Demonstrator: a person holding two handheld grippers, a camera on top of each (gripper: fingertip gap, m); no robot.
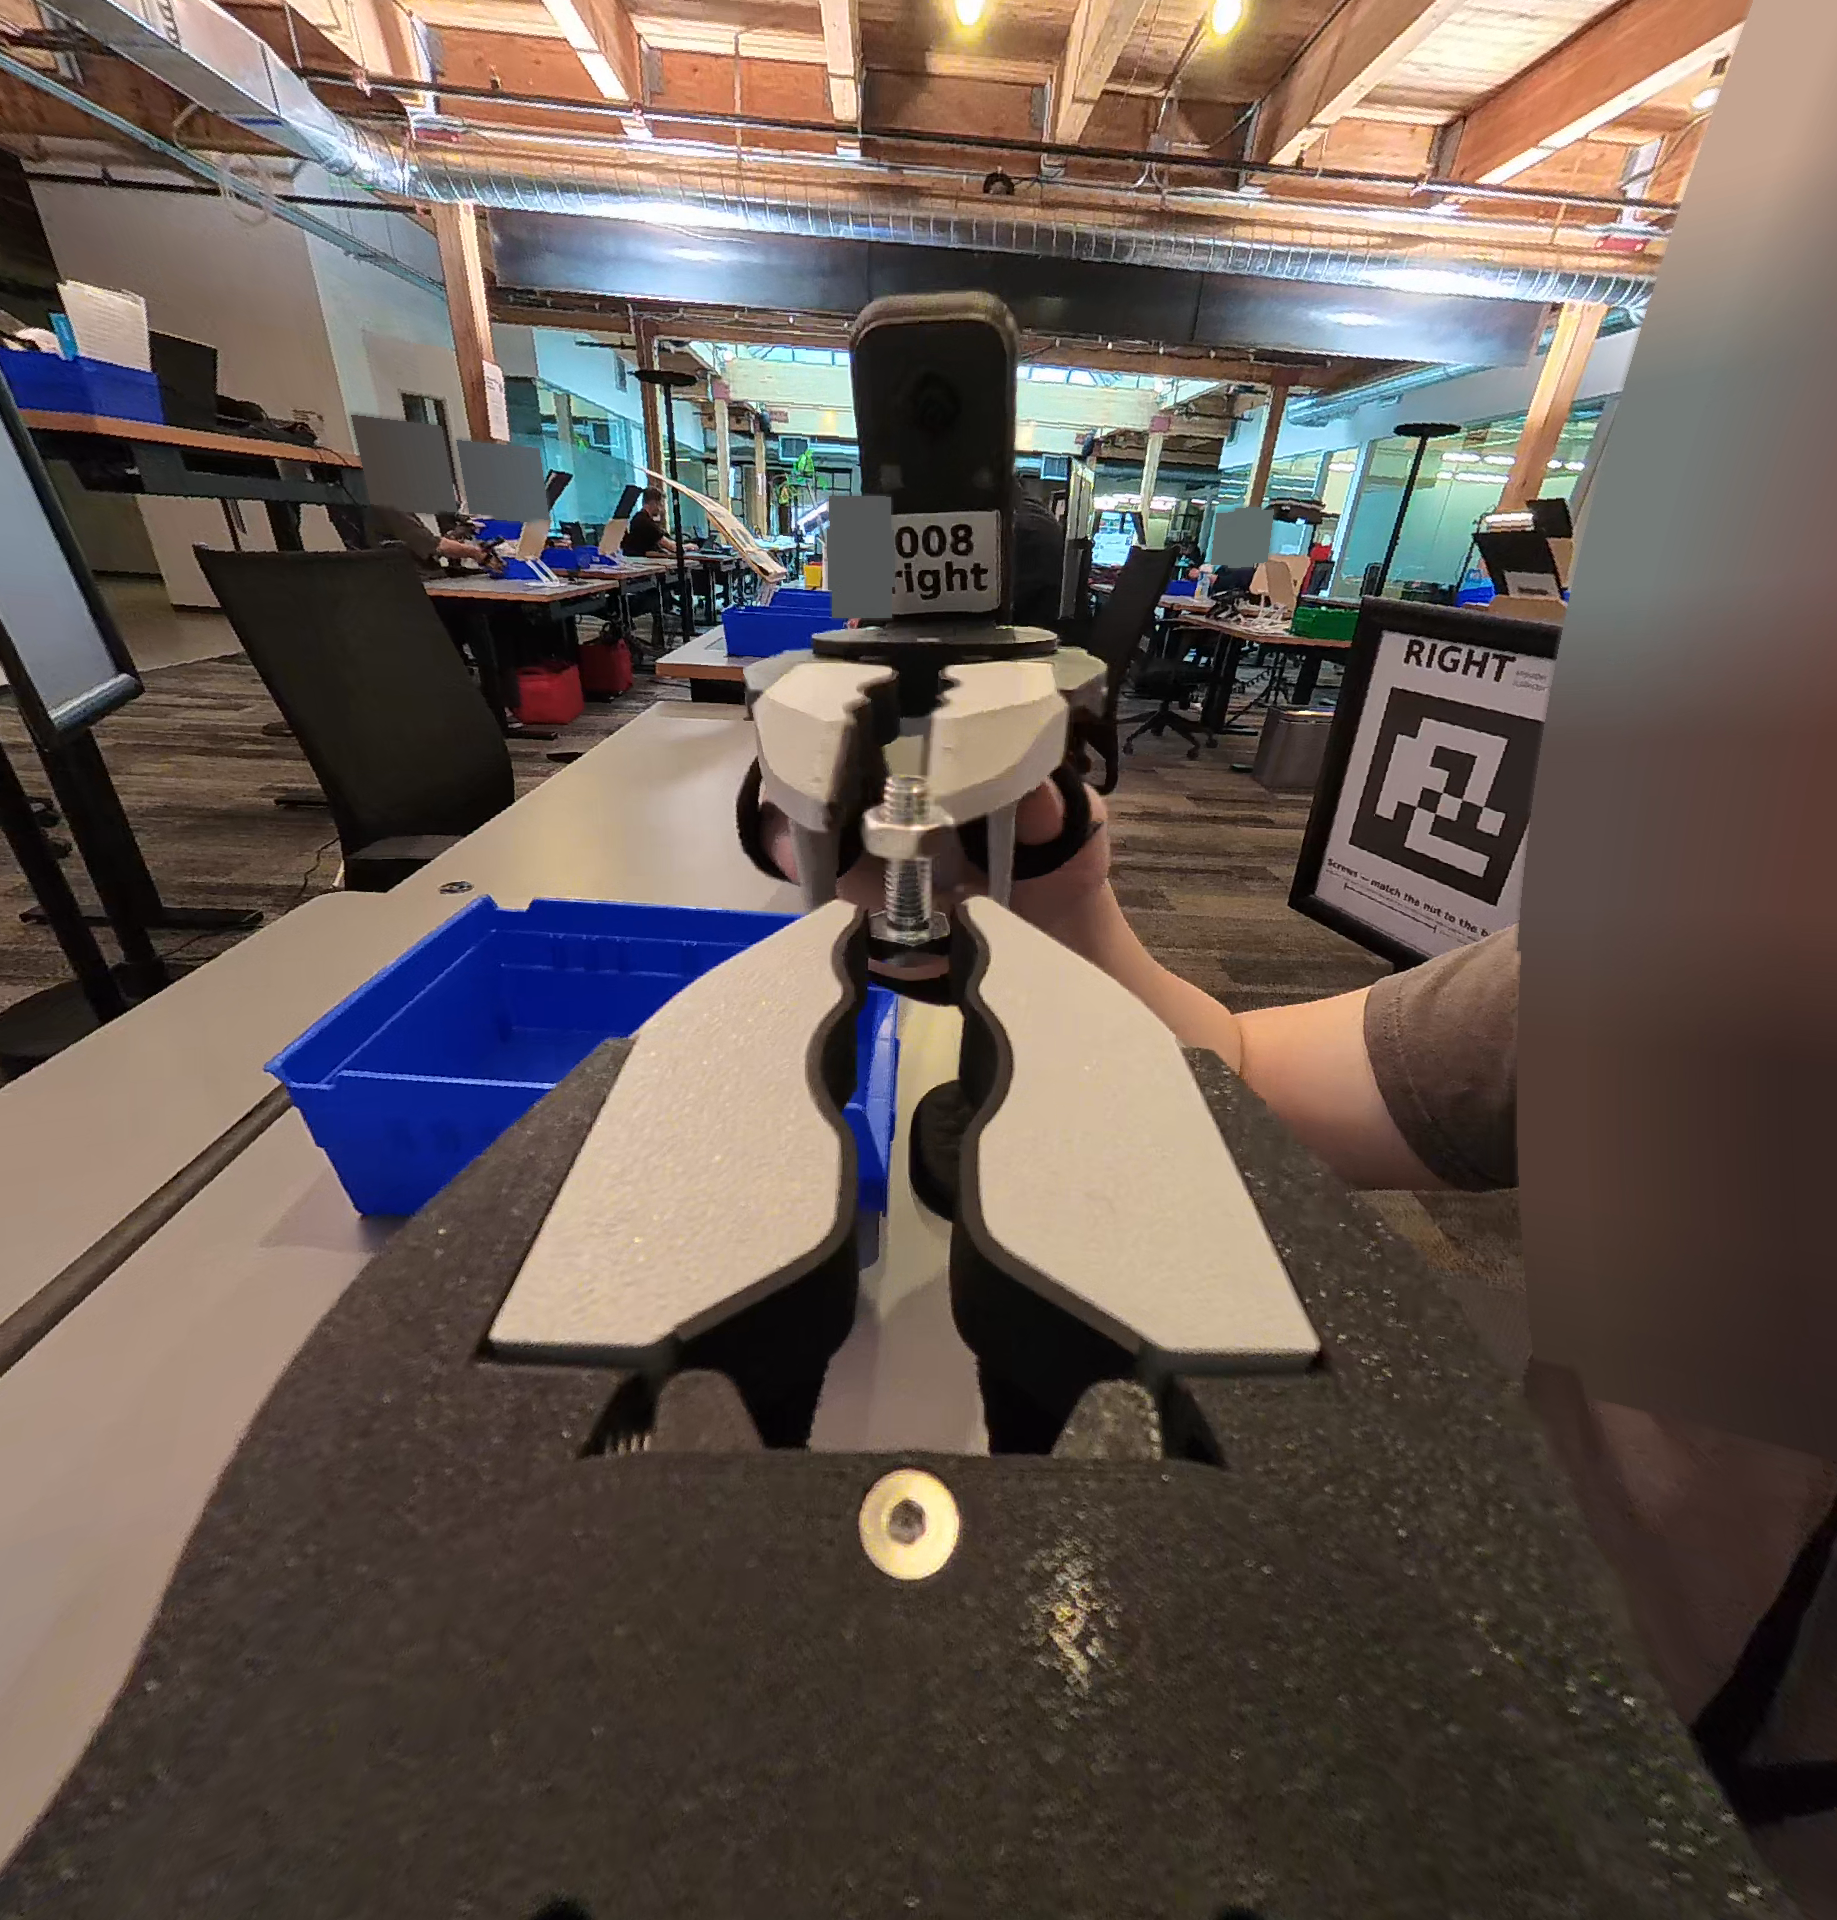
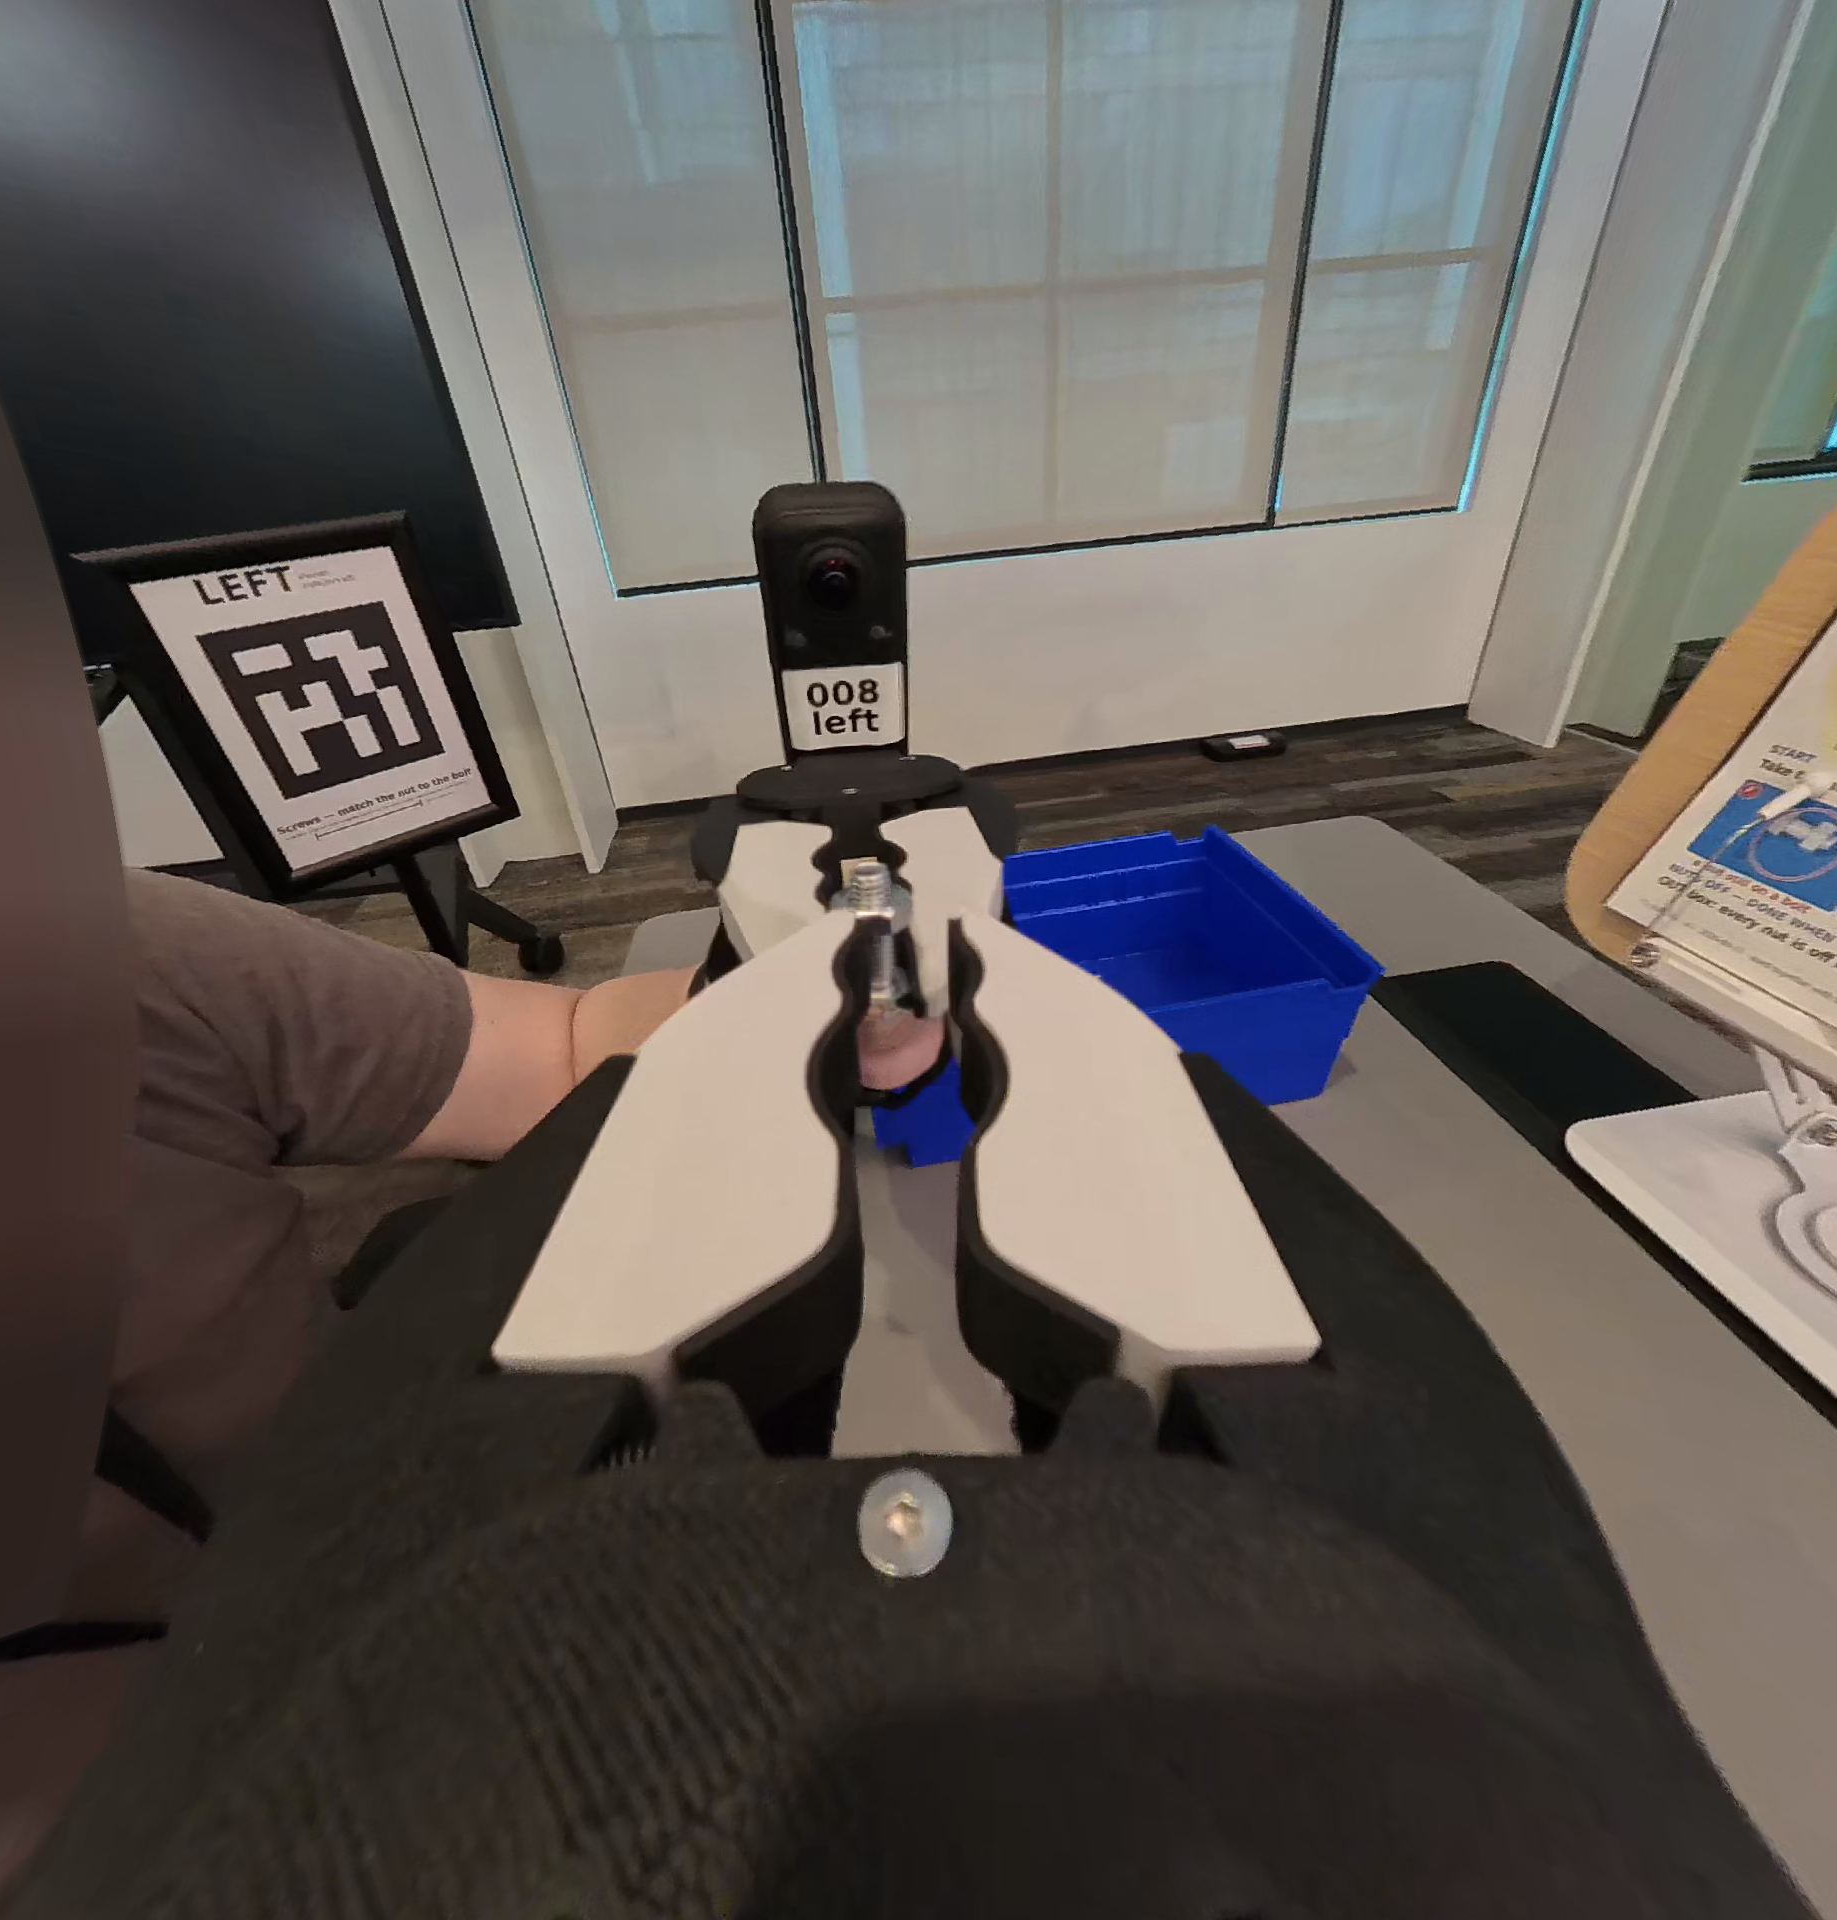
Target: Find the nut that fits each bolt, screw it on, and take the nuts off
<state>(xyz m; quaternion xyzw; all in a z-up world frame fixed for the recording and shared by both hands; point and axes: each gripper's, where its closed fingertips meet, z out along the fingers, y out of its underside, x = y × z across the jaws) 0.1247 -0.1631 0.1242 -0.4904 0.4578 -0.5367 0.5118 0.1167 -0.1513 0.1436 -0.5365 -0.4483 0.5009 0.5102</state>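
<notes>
above grey desk, left tongs (image 1: 906, 925) and right tongs (image 2: 893, 940) pinch one nutted bolt (image 1: 906, 847).

A big room with a wooden ceiling (image 1: 893, 62) (lights on), black chairs (image 1: 374, 707), a dark carpet (image 1: 197, 758) and tall windows (image 2: 1049, 260).

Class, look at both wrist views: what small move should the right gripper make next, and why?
Probably close the right gripper firmly on the nut and begin twisting it. The left gripper pinches the bolt at its head end, the nut sits partway along the thread, and the right gripper straddles it, though whether it already grips is unclear.
</notes>
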